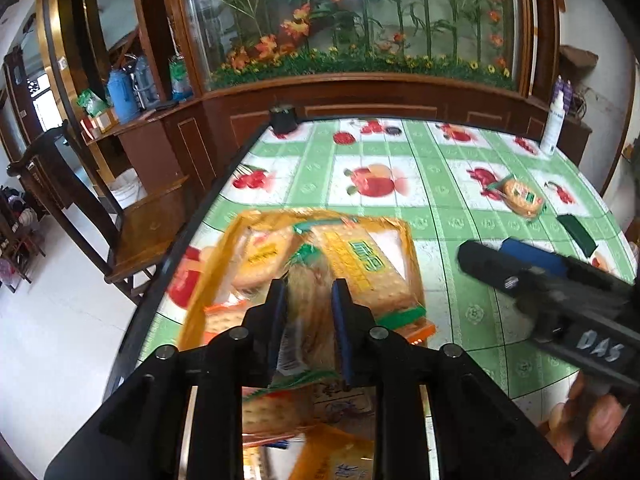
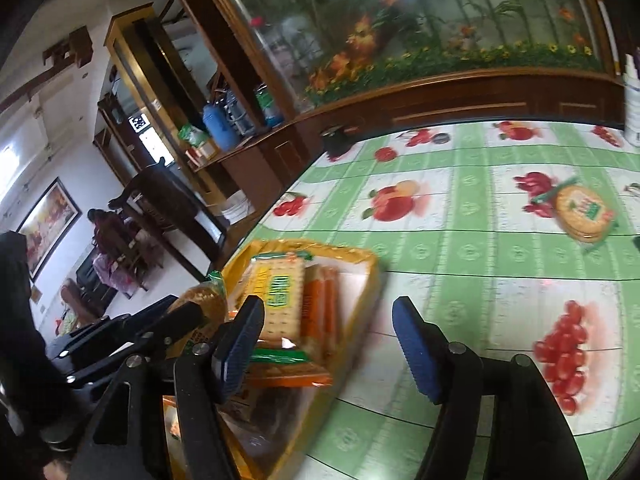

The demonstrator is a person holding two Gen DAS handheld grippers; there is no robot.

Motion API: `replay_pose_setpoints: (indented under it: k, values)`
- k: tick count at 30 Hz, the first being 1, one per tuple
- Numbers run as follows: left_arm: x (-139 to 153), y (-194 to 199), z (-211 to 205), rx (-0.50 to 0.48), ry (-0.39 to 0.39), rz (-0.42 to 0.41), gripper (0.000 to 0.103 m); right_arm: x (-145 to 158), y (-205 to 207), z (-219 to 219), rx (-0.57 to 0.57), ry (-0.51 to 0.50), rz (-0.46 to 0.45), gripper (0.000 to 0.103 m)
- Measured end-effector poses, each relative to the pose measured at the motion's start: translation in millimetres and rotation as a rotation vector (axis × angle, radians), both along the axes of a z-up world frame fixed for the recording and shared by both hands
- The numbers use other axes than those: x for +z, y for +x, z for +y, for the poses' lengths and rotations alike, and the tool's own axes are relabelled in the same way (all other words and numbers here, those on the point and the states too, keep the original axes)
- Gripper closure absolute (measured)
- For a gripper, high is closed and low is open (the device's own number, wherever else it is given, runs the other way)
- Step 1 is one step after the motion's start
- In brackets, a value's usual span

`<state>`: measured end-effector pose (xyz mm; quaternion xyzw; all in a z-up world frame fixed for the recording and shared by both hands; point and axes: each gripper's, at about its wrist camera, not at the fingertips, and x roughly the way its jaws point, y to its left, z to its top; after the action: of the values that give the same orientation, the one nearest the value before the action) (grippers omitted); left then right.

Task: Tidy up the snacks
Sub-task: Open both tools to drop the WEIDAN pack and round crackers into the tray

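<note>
our left claw (image 1: 309, 296) is clenched on a round biscuit pack in clear wrap (image 1: 310, 300) above the yellow cardboard tray of snacks (image 1: 412, 248). our right claw (image 2: 328, 344), fingers spread, hangs beside the tray; only its view shows the tray's orange packets (image 2: 318, 312).

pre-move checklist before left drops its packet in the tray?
1. Left claw shut on round brown biscuit packet: ok.
2. Packet is above the yellow rectangular tray: ok.
3. Free room in tray for it: cannot tell, blurred, several cracker packs already inside.
4. Right claw open and holding nothing: ok.
5. Right claw out of the drop path: cannot tell; it hangs beside the tray's right edge.
6. Round cracker packet in green wrapper out on the fruit-print tablecloth, not yet in tray: not ok.
</note>
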<state>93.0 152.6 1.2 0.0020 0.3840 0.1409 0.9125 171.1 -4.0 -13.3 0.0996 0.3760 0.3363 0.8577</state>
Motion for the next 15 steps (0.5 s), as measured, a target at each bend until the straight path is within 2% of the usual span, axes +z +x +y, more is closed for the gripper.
replay_pose_setpoints:
  k: [2, 3, 4, 5, 15]
  values:
    - [-4.2, 1.1, -2.5, 0.018, 0.014, 0.013, 0.064, 0.3, 1.9, -8.4, -0.012, -0.001, 0.003, 0.035]
    - [-4.9, 0.4, -3.9, 0.029, 0.024, 0.012, 0.046, 0.0, 2.8, -12.8, -0.019, -0.001, 0.005, 0.035]
    - [-4.1, -0.7, -4.9, 0.033, 0.032, 0.005, 0.032, -0.3, 3.4, -17.6, -0.025, 0.000, 0.006, 0.035]
    - [-2.8, -2.7, -6.1, 0.040, 0.046, -0.007, 0.028, -0.5, 4.0, -22.0, -0.032, -0.001, 0.009, 0.035]
    - [9.6, -5.7, -20.5, 0.038, 0.084, -0.046, 0.024, -2.4, 6.5, -48.8, -0.070, -0.012, 0.010, 0.034]
